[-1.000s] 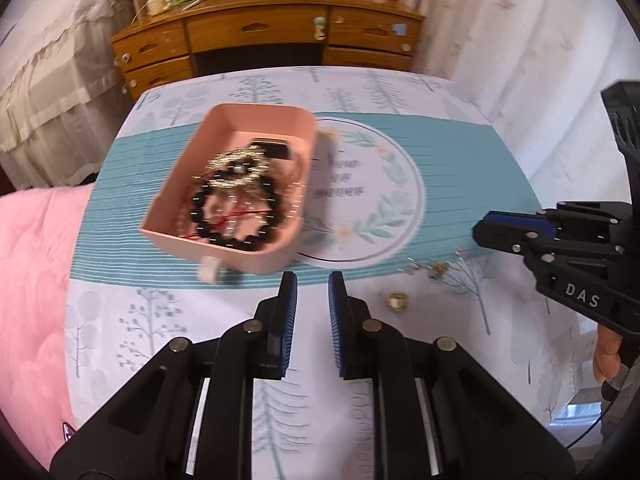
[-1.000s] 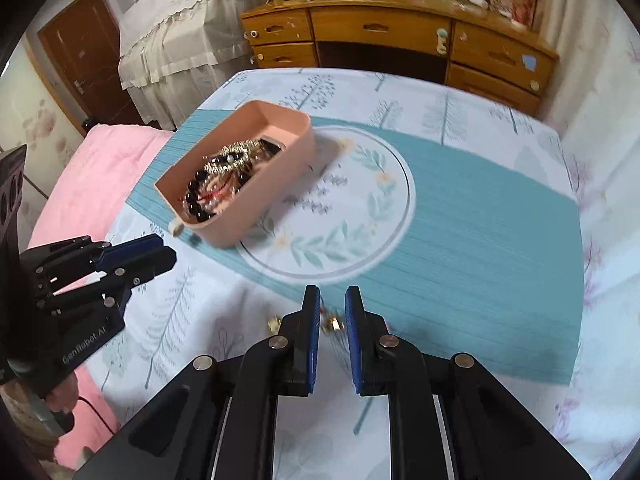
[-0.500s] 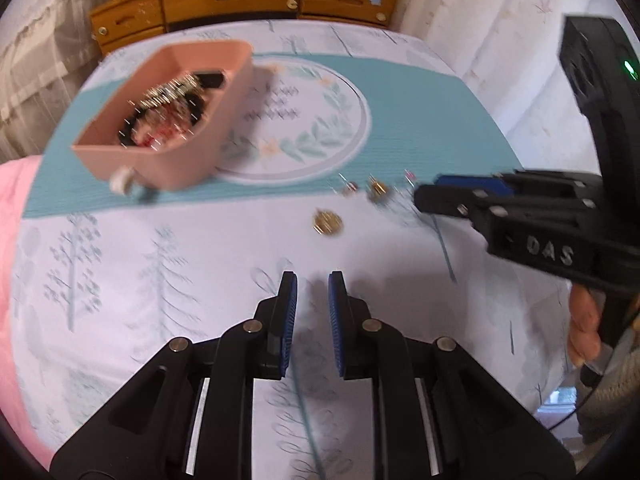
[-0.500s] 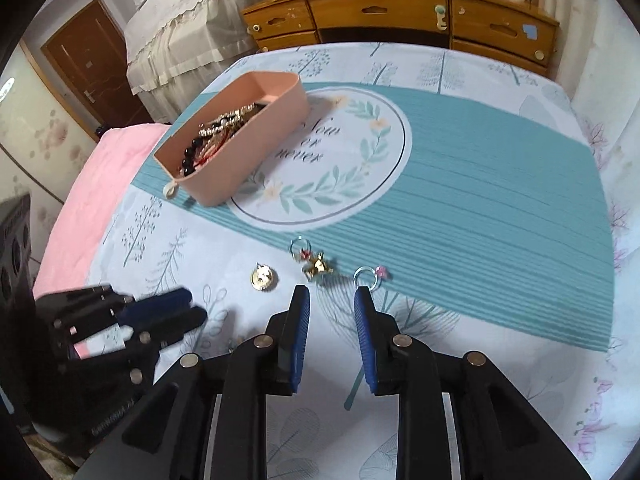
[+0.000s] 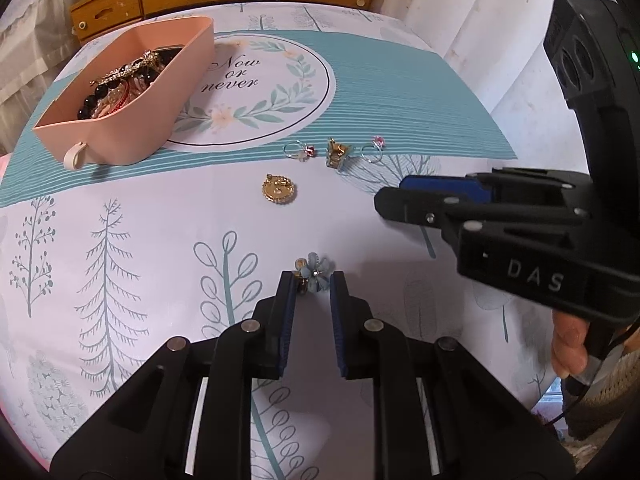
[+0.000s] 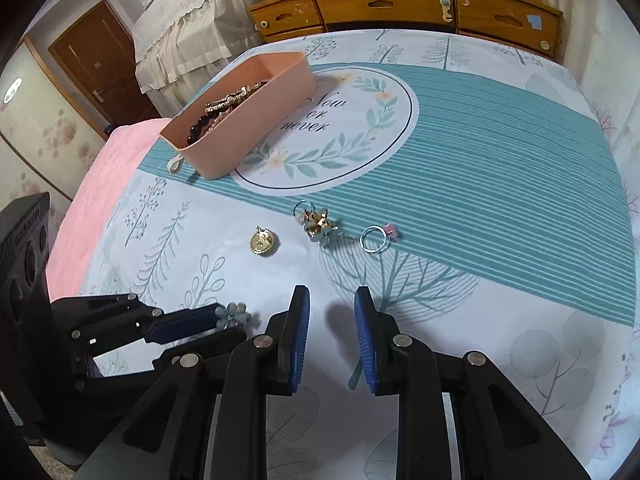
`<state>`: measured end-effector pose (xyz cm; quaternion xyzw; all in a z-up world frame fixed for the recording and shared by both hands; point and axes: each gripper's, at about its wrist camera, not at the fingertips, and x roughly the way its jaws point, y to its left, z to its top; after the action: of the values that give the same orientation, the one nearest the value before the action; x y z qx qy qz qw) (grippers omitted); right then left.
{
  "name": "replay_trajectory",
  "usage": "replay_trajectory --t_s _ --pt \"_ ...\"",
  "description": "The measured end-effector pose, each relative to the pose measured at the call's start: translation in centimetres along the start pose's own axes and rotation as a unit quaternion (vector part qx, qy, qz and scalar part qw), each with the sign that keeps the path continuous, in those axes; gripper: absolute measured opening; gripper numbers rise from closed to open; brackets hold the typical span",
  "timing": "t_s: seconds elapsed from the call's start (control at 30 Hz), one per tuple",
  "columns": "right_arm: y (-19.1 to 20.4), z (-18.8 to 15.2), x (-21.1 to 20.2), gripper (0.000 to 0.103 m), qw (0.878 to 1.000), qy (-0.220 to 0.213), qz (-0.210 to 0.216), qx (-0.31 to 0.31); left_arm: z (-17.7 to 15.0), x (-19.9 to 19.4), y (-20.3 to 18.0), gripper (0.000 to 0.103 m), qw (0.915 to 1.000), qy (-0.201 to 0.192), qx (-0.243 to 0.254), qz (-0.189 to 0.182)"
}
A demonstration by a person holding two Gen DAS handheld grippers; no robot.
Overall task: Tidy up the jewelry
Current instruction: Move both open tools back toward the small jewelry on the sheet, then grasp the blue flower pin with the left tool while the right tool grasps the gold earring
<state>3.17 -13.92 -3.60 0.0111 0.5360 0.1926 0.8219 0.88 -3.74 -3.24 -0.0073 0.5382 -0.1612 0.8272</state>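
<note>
Though outside one tray (image 5: 132,136), two rings (image 5: 298,151) (image 5: 373,147), three trinkets (image 5: 279,191) (image 5: 337,153) (image 5: 315,275)

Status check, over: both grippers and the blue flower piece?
Left hand-held gripper open around blue flower piece. Right hand-held gripper open, empty. Pink tray path unobstructed.

Showing matt pink plastic on the tray (image 5: 132,136), shiny gold metal on the round pendant (image 5: 279,191), smooth printed cloth covering the table (image 6: 500,184).
</note>
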Motion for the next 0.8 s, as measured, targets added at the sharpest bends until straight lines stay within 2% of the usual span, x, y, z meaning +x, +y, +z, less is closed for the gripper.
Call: replay_trajectory --t_s 0.33,0.5,0.53,0.57,0.63,0.8 --pt "0.3 0.3 0.0 0.023 1.000 -0.017 0.002 -0.014 0.4 -0.3 1.4 0.014 0.9990 -0.027 -0.021 0.030" --pt "0.9 0.9 0.2 0.024 0.998 -0.032 0.000 -0.046 0.5 -0.8 2.8 0.012 0.9979 -0.041 -0.041 0.028" --pt "1.1 1.1 0.4 0.028 0.998 -0.035 -0.005 -0.053 0.6 -1.0 3.0 0.012 0.9977 -0.045 -0.043 0.029" --pt "1.3 1.2 0.4 0.038 0.997 -0.041 -0.013 -0.063 0.6 -1.1 3.3 0.012 0.9974 -0.048 -0.046 0.028" --pt "2.0 1.4 0.6 0.050 0.994 -0.058 -0.028 -0.085 0.8 -1.4 3.7 0.012 0.9968 -0.054 -0.051 0.028" --pt "3.0 2.0 1.4 0.053 0.989 -0.073 -0.047 -0.123 0.8 -2.1 4.4 0.012 0.9958 -0.068 -0.057 0.023"
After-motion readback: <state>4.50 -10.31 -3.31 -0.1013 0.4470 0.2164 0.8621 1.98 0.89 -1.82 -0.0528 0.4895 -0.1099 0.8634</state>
